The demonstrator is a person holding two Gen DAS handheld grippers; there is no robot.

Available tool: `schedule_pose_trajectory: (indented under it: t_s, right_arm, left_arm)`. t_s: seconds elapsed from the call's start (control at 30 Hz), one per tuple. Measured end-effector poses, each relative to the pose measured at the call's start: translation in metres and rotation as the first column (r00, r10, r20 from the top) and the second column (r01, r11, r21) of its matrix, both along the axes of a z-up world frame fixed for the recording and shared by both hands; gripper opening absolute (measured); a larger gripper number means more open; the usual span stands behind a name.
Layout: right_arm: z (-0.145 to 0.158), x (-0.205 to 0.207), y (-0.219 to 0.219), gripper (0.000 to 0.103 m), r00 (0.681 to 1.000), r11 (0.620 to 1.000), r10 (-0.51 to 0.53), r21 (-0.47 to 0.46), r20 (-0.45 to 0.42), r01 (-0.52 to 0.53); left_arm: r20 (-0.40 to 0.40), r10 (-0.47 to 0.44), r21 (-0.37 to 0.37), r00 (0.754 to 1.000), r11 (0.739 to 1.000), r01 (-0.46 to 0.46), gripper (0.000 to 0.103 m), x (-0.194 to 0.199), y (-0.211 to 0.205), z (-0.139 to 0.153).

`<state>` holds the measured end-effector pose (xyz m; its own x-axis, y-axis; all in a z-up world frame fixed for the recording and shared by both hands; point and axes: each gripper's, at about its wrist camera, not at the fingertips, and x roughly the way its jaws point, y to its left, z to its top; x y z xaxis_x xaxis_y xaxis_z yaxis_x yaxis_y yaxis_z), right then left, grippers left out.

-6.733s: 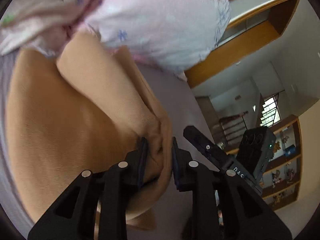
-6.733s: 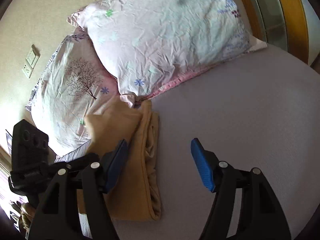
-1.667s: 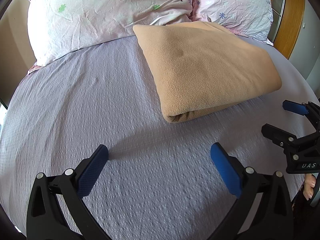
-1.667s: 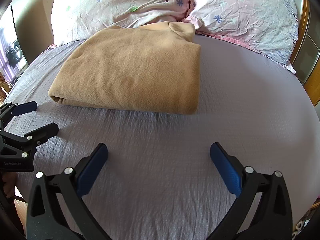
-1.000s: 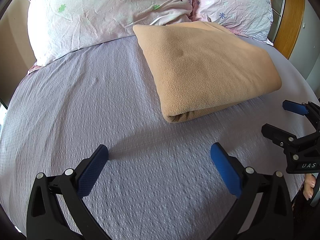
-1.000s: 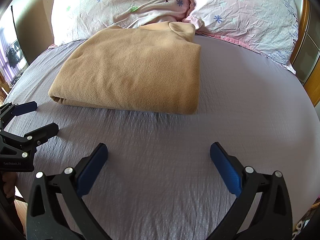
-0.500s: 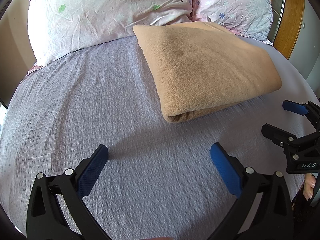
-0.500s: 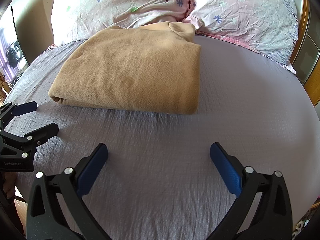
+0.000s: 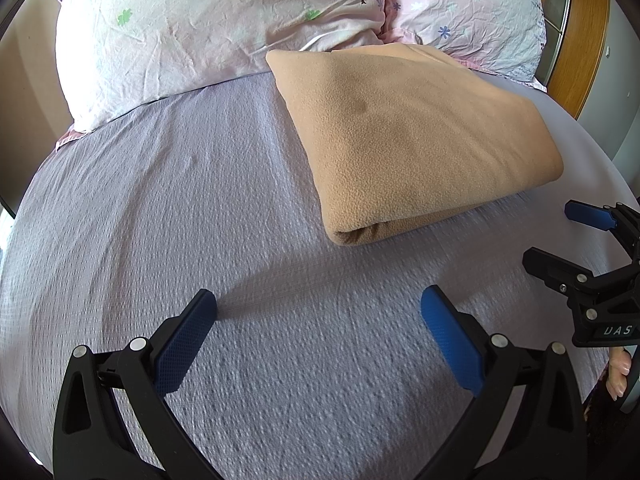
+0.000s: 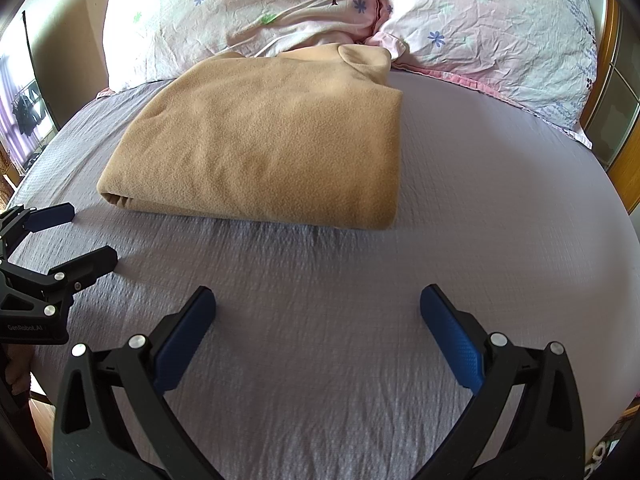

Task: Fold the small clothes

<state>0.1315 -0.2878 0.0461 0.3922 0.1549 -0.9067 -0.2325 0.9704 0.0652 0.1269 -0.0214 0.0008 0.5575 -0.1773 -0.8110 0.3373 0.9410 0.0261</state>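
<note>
The tan fleece garment [image 10: 264, 136] lies folded flat on the bed [image 10: 480, 200], at the head end, its far edge touching the two floral pillows [image 10: 492, 24]. The left gripper [image 9: 318, 332] and right gripper [image 10: 318, 330] hover near the foot-side edge, jaws spread wide, holding nothing. Bare grey sheet separates both grippers from the garment.

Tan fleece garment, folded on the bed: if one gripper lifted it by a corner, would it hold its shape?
Probably not. The tan fleece garment looks soft and thick, so its layers would likely droop and unfold. Its fuzzy nap suggests it would drag on the textured lilac sheet rather than slide.
</note>
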Motion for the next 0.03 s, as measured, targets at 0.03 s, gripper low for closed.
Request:
schedule_pose_trajectory:
  t_s: [0.03]
  right_arm:
    - [0.0,-0.0001,0.0001,0.101,1.0,1.0,0.0,0.0,0.0,0.0]
  left_arm:
    - [0.0,0.0,0.0,1.0,1.0,0.0,0.102,0.0002,-0.0002,0.0]
